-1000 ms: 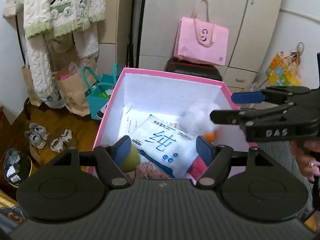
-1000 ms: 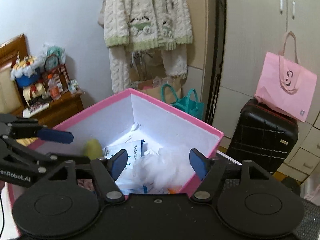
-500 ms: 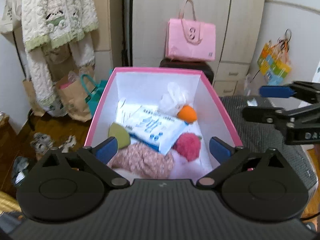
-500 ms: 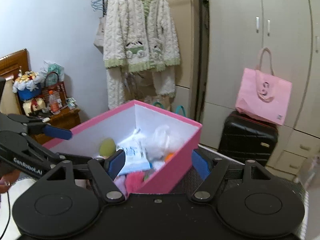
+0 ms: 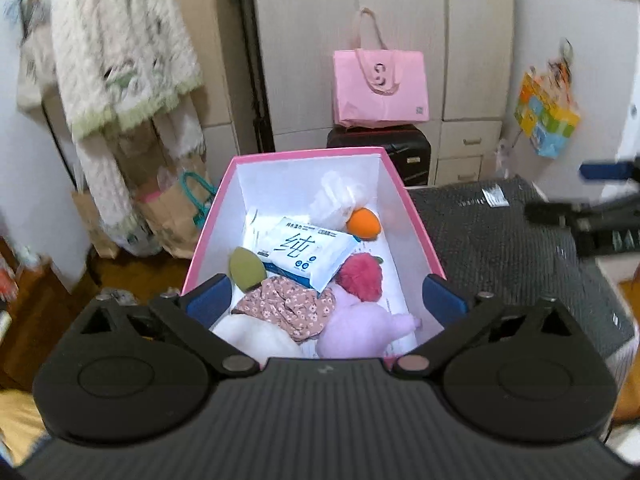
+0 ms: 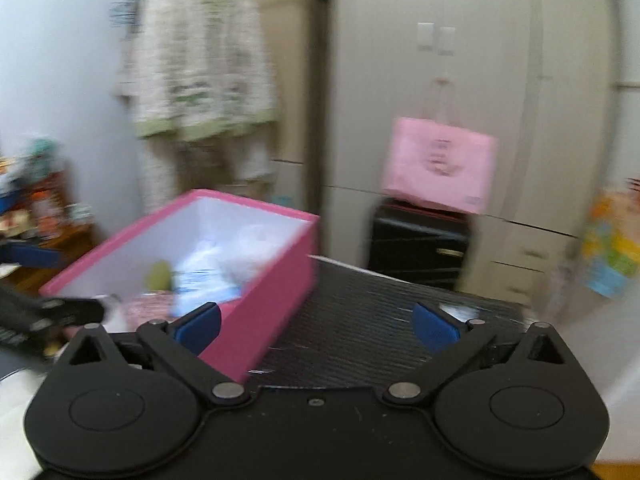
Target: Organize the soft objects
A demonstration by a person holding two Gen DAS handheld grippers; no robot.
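A pink box (image 5: pixel 416 216) with white inner walls stands on a dark mat and holds soft items. Among them are a wipes pack (image 5: pixel 308 250), an orange ball (image 5: pixel 363 223), a red pompom (image 5: pixel 360 276), a green piece (image 5: pixel 246 270), floral cloth (image 5: pixel 288 308) and a lilac plush (image 5: pixel 360 332). My left gripper (image 5: pixel 327 299) hovers over the box's near end, its jaws opening wide and gripping nothing. My right gripper (image 6: pixel 316 326) is right of the box (image 6: pixel 276 300) over the mat, its jaws also opening and empty. It shows blurred at the left wrist view's right edge.
The dark ribbed mat (image 5: pixel 500 248) stretches right of the box. Behind stand a black suitcase (image 5: pixel 380 142) with a pink tote (image 5: pixel 380 84) on it and wardrobe doors. A cream cardigan (image 5: pixel 120 60) hangs at left above paper bags (image 5: pixel 172 212). A colourful bag (image 5: pixel 546 120) hangs at right.
Both grippers have drawn back and up from inside the box, and their jaws have widened. The white fluffy item and the wipes pack now lie loose in the box.
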